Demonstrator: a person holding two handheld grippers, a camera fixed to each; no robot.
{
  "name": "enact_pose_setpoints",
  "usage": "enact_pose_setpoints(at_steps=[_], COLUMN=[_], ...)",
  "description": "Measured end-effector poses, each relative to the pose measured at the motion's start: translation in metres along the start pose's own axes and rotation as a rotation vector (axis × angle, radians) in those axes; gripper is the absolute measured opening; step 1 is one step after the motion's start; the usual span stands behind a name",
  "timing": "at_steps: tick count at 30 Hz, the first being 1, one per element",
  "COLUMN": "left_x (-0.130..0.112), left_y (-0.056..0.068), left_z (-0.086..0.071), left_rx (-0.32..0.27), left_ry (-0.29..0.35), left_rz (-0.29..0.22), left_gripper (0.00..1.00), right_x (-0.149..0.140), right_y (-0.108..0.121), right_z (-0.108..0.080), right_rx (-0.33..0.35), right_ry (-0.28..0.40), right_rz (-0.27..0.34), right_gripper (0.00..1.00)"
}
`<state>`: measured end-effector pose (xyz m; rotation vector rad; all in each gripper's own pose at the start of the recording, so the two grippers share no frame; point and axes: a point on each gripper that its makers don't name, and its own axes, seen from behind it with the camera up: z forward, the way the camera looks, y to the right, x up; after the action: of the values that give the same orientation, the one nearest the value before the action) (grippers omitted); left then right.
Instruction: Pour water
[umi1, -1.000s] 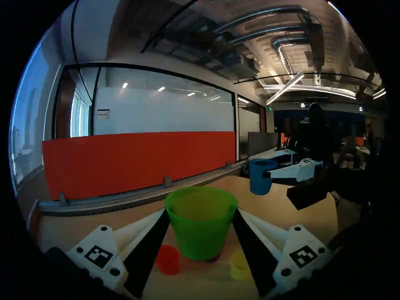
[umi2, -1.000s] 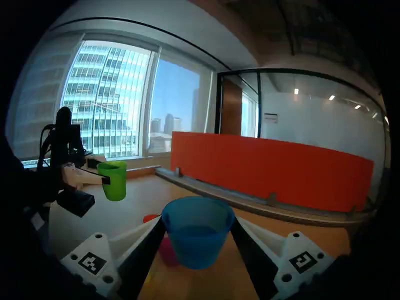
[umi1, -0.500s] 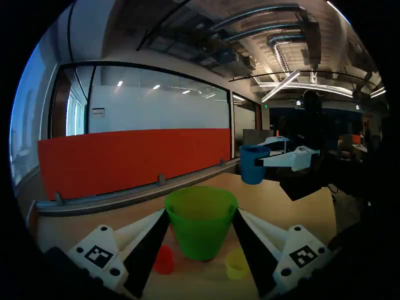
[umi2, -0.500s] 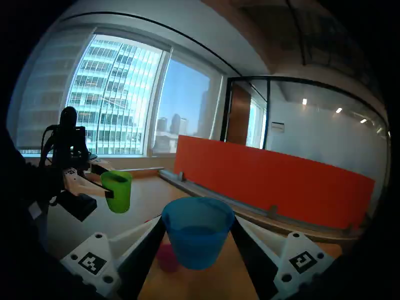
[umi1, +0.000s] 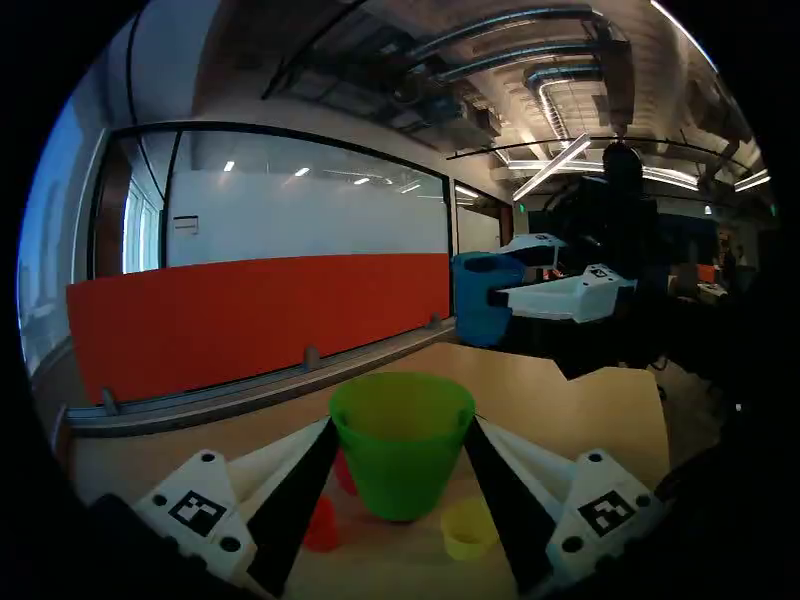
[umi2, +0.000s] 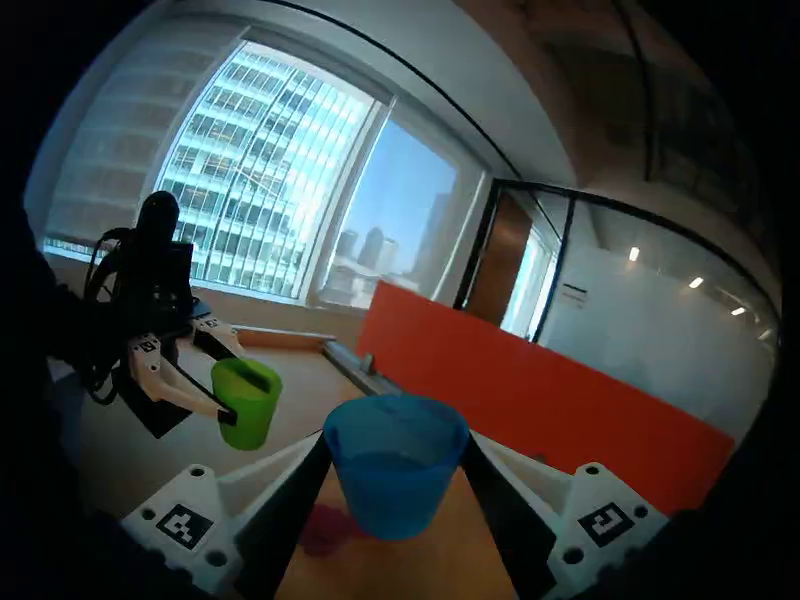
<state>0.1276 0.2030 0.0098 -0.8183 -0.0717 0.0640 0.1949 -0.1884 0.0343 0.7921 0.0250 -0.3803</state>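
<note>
Right gripper (umi2: 397, 455) pinches the blue cup (umi2: 396, 490), water inside. Left gripper (umi1: 401, 440) pinches the green cup (umi1: 402, 470). Both are lifted off the surface (umi1: 600, 400), cups apart. I need the blue rim over the green mouth, then tip slowly, keeping green level.

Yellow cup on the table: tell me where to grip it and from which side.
Take the yellow cup across its round side wall, just under the rim, coming in level from the near side. It stands upright, mouth up, apart from the red cup, so both sides look free.
</note>
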Motion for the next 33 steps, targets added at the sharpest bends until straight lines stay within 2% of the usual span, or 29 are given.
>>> enact_pose_setpoints(at_steps=[12,19,33], left_x=[0.000,0.002,0.001], left_y=[0.007,0.009,0.018], left_z=[0.003,0.004,0.010], left_rx=[-0.016,-0.024,-0.042], left_ry=[0.000,0.003,0.003], left_rz=[0.006,0.004,0.006], left_gripper=[0.86,0.86,0.86], right_x=[0.024,0.036,0.052], right_y=[0.000,-0.001,-0.009], right_z=[0.018,0.027,0.044], right_rx=[0.012,0.020,0.040], right_ry=[0.007,0.021,0.033], right_rz=[-0.159,-0.207,-0.362], right_gripper=[0.91,0.91,0.91])
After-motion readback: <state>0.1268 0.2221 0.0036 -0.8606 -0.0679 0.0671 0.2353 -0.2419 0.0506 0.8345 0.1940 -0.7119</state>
